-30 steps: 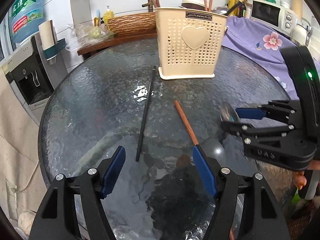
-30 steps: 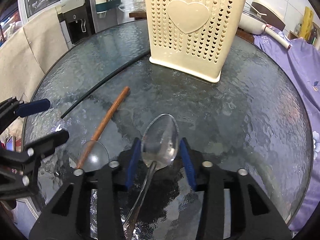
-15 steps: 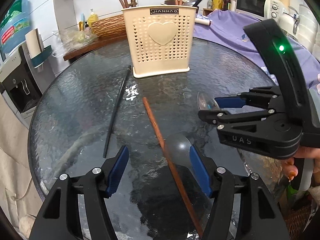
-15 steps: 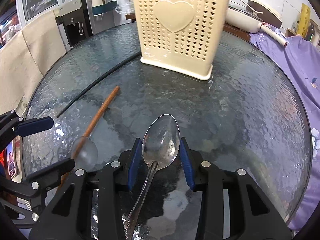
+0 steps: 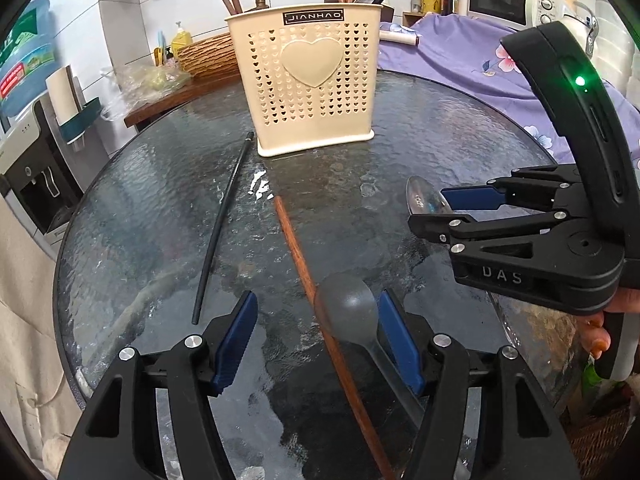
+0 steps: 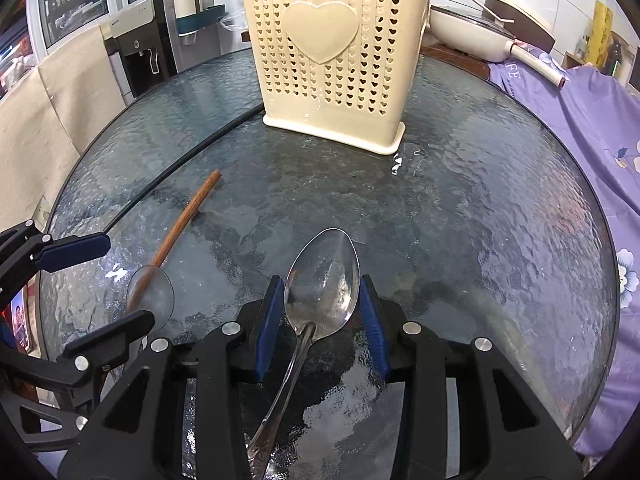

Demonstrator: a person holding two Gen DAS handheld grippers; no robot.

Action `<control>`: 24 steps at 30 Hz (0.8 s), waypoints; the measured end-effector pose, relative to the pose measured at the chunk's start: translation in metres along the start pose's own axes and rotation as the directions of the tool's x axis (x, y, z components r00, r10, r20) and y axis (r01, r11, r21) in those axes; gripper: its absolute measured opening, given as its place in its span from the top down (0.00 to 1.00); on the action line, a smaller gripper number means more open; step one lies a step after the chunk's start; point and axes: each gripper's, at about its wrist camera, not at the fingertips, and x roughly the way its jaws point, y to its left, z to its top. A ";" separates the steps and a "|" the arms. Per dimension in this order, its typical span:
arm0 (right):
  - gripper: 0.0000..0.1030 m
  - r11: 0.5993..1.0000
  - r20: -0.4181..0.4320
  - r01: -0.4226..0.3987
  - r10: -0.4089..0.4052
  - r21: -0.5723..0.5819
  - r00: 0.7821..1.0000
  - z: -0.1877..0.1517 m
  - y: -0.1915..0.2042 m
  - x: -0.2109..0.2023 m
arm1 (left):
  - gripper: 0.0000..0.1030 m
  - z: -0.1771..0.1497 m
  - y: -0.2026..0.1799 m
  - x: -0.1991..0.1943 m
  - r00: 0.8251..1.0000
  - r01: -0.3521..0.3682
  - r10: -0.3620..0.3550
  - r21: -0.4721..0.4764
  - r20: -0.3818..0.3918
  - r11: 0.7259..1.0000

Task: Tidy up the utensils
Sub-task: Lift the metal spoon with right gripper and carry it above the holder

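A cream perforated utensil holder (image 5: 316,80) (image 6: 332,56) stands at the far side of the round glass table (image 5: 440,128) (image 6: 480,200); chopsticks stick out of it. My right gripper (image 6: 322,304) (image 5: 430,210) is shut on a metal spoon (image 6: 324,280) (image 5: 420,198), held by its bowl. My left gripper (image 5: 316,320) (image 6: 116,276) is open, its fingers either side of a translucent grey spoon (image 5: 348,300) (image 6: 152,292) and a brown chopstick (image 5: 296,248) (image 6: 184,216) on the glass. A black chopstick (image 5: 222,224) (image 6: 180,164) lies to the left.
A purple flowered cloth (image 5: 460,52) (image 6: 580,120) lies behind right of the table. A water dispenser (image 5: 28,160) (image 6: 136,52), a wicker basket (image 5: 208,54), a microwave (image 5: 508,0) and a white pan (image 6: 472,28) stand around the table.
My left gripper has moved forward and right, so the grey spoon and brown chopstick now lie between its fingers. My right gripper with the metal spoon has moved closer to the holder.
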 end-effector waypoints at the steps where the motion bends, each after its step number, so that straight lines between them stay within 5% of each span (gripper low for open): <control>1: 0.62 1.000 0.002 -0.002 0.002 0.001 1.000 0.000 0.000 0.000 | 0.40 0.001 -0.001 0.001 1.000 -0.002 0.002 0.002 -0.001 1.000; 12: 0.62 1.000 0.011 -0.017 0.017 0.002 1.000 -0.001 -0.003 -0.001 | 0.41 0.001 -0.018 0.009 0.998 -0.057 0.058 0.054 -0.018 0.997; 24: 0.62 1.000 0.014 -0.015 0.015 -0.003 1.000 -0.002 -0.003 -0.002 | 0.65 0.002 -0.024 0.014 0.998 -0.046 0.047 0.043 -0.033 0.998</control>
